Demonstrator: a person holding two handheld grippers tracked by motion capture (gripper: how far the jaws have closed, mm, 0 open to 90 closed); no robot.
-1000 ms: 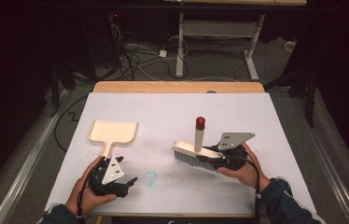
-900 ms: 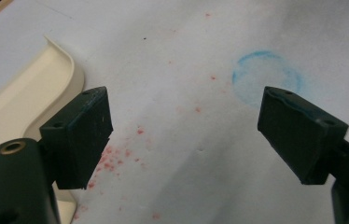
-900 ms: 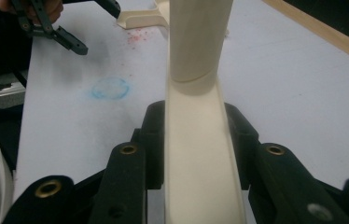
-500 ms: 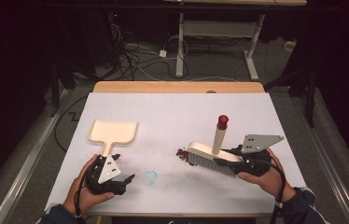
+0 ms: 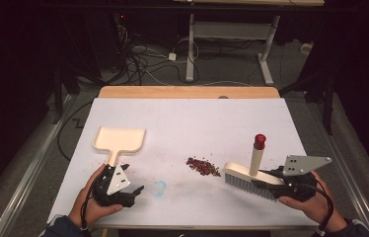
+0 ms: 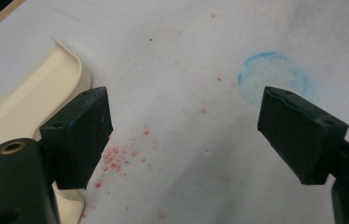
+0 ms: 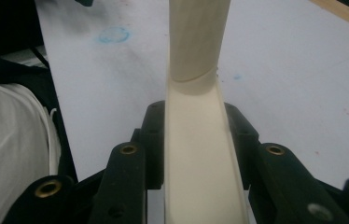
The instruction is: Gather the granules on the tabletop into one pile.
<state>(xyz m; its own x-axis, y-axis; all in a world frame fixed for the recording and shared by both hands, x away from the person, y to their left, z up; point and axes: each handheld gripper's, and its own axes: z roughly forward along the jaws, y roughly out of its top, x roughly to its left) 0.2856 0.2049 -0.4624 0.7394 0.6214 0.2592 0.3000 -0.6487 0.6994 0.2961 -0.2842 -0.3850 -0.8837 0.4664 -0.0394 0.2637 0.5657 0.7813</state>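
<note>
The right tongs [image 5: 271, 183] are clamped on the back of a cream hand brush [image 5: 247, 177], its block squeezed between the two black jaws in the right gripper view, with the red-capped handle [image 5: 257, 153] standing up just ahead of the jaws. The bristles hang close over the white tabletop [image 5: 197, 118]. A small heap of red crumbs [image 5: 203, 167] lies just beyond the brush's far end, between the two tongs and nearer the right pair.

The left tongs [image 5: 129, 191] stand wide open and hold nothing. The cream dustpan [image 5: 119, 140] lies just ahead of them, its handle pointing back at them; in the left gripper view its curved rim [image 6: 72, 65] sits beside one jaw, with stray red specks [image 6: 116, 156] between the jaws and a faint blue ring [image 6: 273, 74] ahead of the other.

The step in hand looks like sweeping the heap toward the pan. To do it well, keep the brush grip firm and the bristle row flat on the tabletop, set it down on the side of the heap away from the pan, and draw it across in short, low strokes so crumbs do not scatter. The open tongs would best take the pan's handle and hold its lip flat against the tabletop, facing the oncoming crumbs.
</note>
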